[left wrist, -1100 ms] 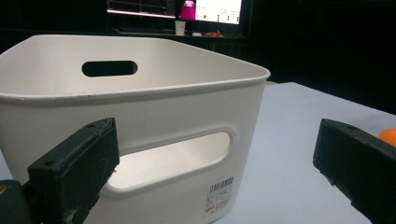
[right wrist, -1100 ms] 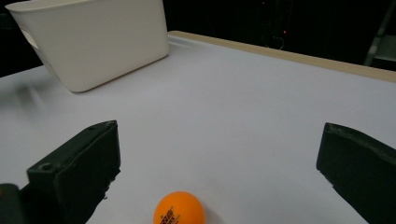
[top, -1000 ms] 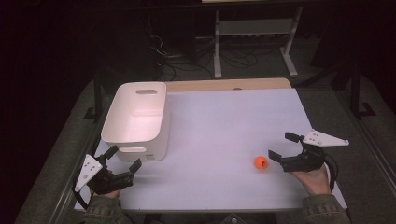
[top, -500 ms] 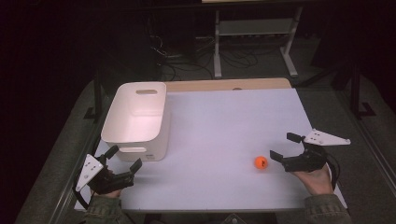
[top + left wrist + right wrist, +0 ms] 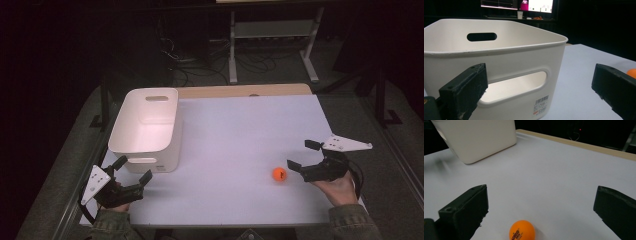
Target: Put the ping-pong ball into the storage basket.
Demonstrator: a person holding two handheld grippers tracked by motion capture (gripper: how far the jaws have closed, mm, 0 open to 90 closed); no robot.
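While the orange ball (image 5: 279, 174) lies on the white bench (image 5: 240, 135) at about four o'clock, the right tongs (image 5: 303, 155) gape wide just beside it, gripping nothing; the left tongs (image 5: 133, 168), equally agape and empty, face the white bin (image 5: 145, 127) at nine o'clock.

Dark room; grey metal rack (image 5: 272, 35) behind table, cables (image 5: 200, 62) on floor.
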